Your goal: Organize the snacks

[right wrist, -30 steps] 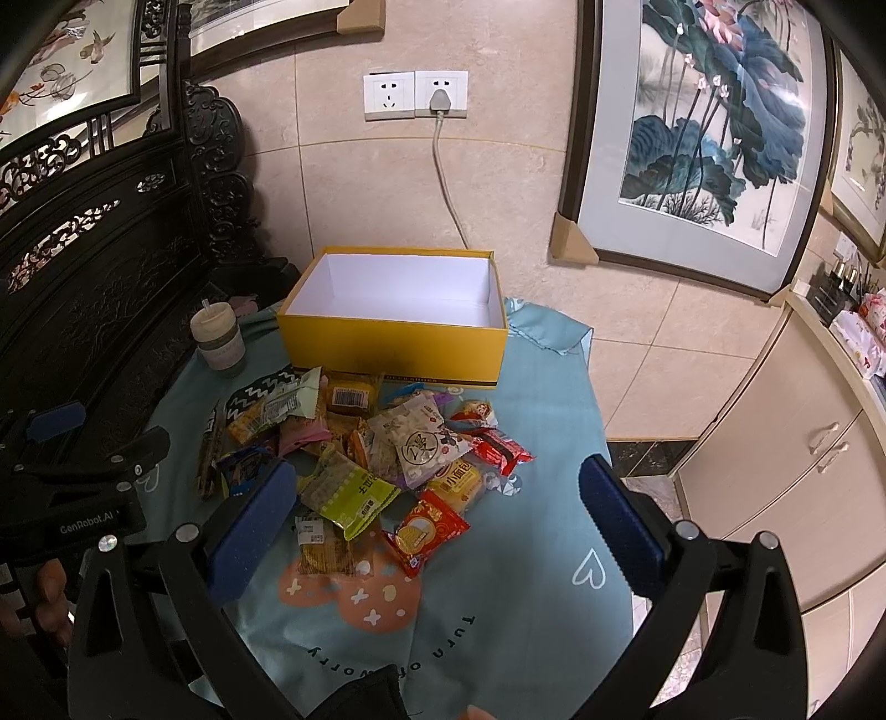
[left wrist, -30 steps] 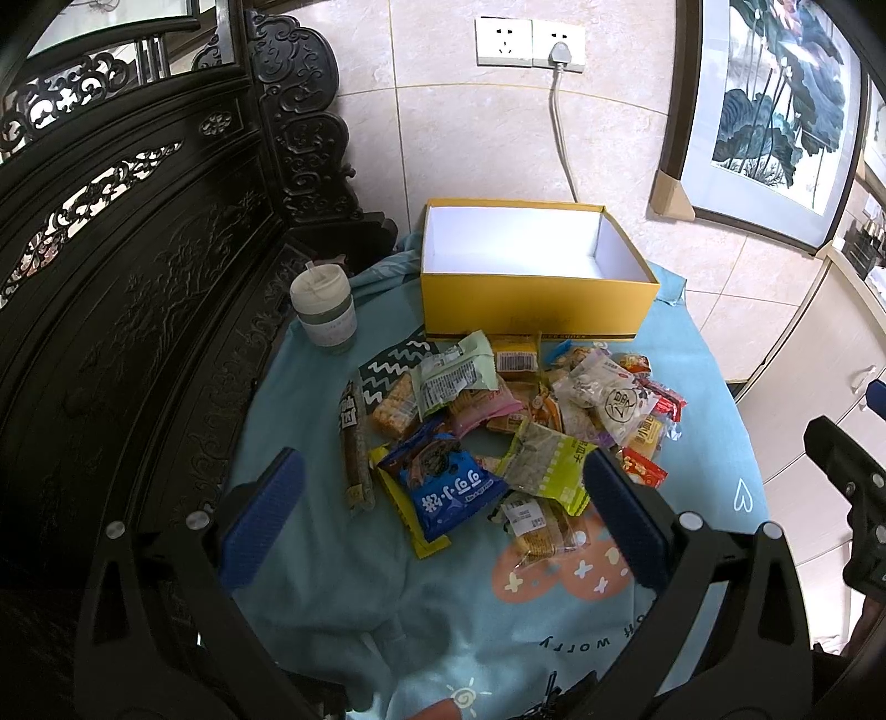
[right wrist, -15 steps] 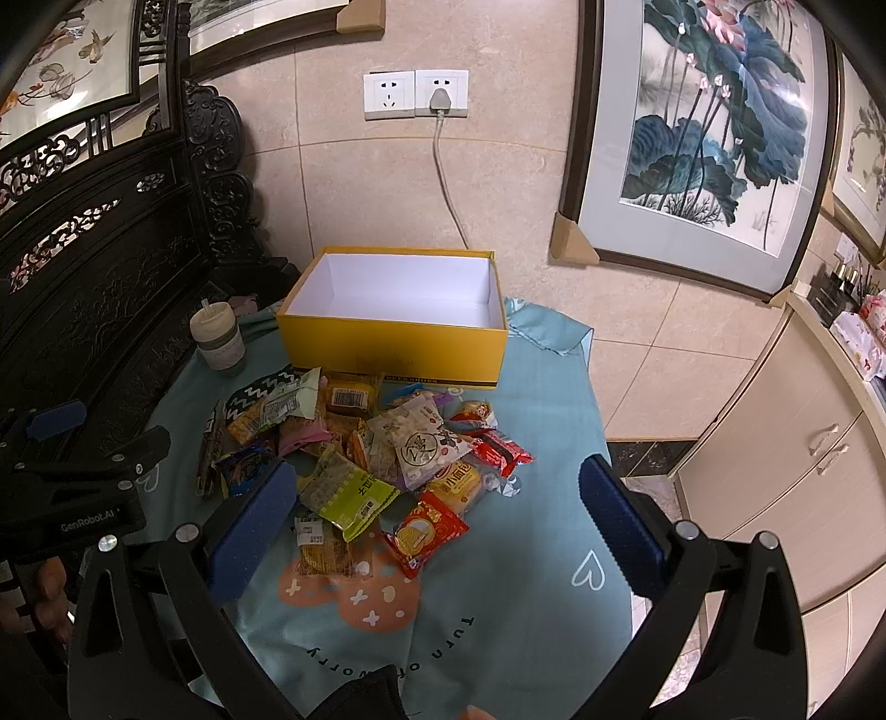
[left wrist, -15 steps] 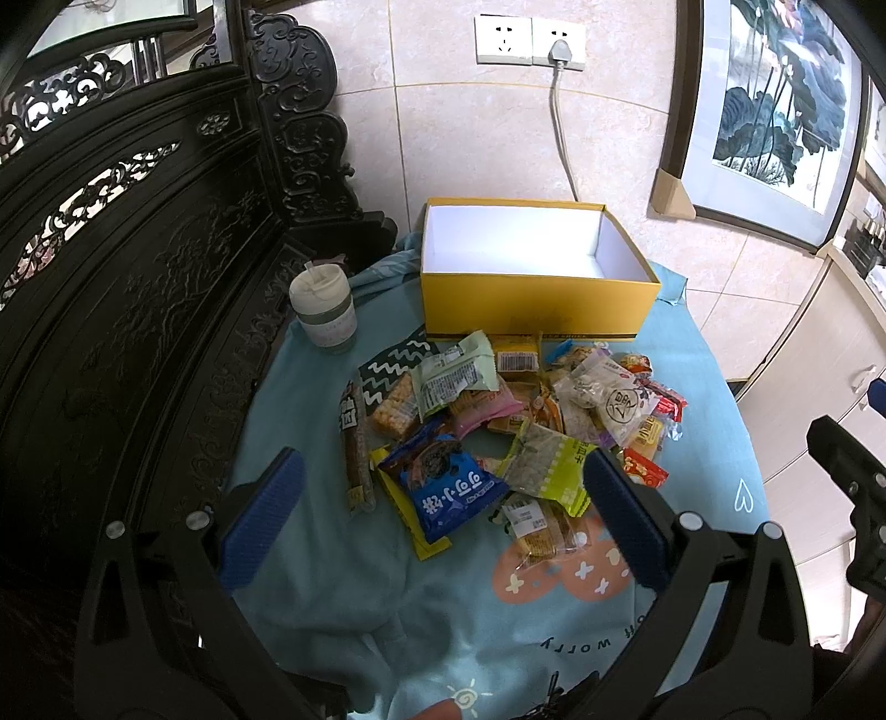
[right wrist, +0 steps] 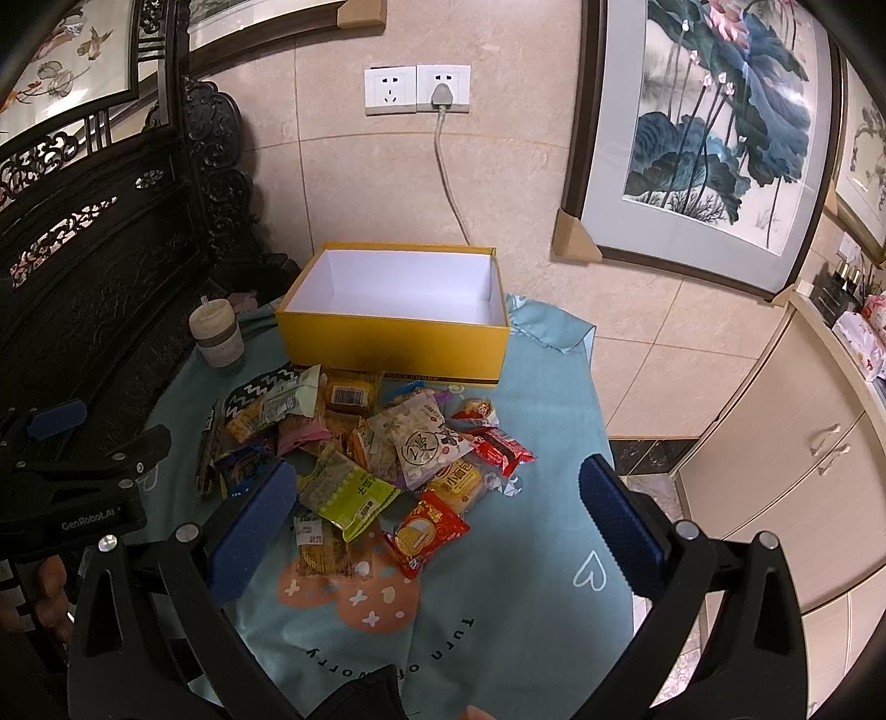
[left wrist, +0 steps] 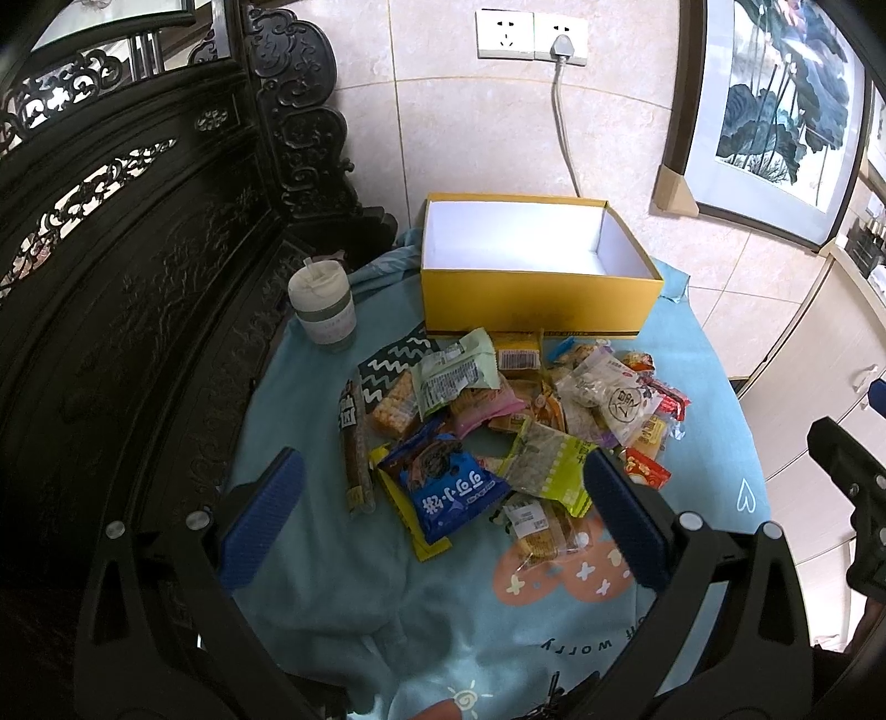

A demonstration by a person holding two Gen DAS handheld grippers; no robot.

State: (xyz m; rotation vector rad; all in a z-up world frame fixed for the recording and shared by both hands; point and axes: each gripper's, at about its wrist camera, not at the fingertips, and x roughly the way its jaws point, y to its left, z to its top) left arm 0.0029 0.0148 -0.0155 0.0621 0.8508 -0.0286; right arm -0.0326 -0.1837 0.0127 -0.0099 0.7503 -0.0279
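A pile of snack packets (left wrist: pixel 498 421) lies on the light-blue tablecloth (left wrist: pixel 332 581), in front of an empty yellow box (left wrist: pixel 540 307) with a white inside. The pile (right wrist: pixel 365 443) and the box (right wrist: pixel 393 343) also show in the right wrist view. A blue packet (left wrist: pixel 451 490) and a green-yellow packet (left wrist: pixel 548 462) lie nearest the left gripper (left wrist: pixel 443 518), which is open and empty above the near side of the pile. The right gripper (right wrist: pixel 434 518) is open and empty, above a red packet (right wrist: pixel 423 531) at the pile's front right.
A cream lidded cup (left wrist: pixel 321 307) stands left of the box. Dark carved wooden furniture (left wrist: pixel 111 249) borders the table on the left. A tiled wall with sockets (left wrist: pixel 531 36) and a cable is behind. Cabinets (right wrist: pixel 775 471) stand at the right.
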